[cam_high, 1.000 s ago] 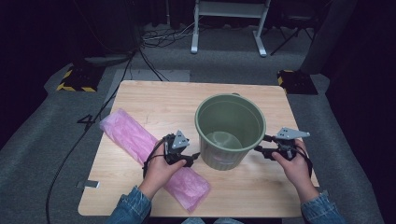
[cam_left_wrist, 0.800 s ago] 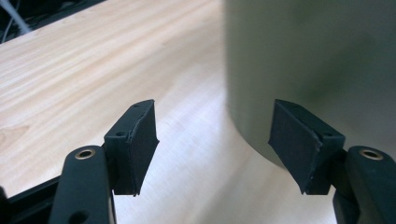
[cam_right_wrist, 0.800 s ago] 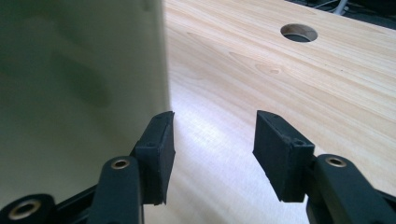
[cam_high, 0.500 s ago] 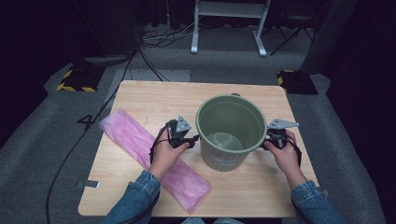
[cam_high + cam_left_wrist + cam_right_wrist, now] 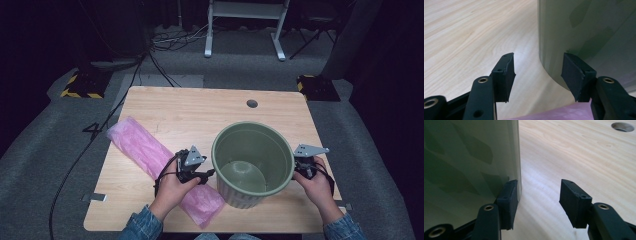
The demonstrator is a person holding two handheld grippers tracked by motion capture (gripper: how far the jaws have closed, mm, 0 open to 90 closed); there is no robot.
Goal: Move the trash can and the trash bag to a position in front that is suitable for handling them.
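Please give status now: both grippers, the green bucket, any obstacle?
Left gripper open, right gripper open, flanking the green plastic bucket. Bucket upright on wooden table, ungripped. Pink plastic bag lies under left hand.

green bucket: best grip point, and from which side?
Take the green bucket by its open rim, one gripper on each side. It stands upright and empty, and the wall is too wide for either jaw span, so pinch the rim edge. The left gripper and right gripper already flank it, both open.

Dim room, grey carpet (image 5: 45,145)
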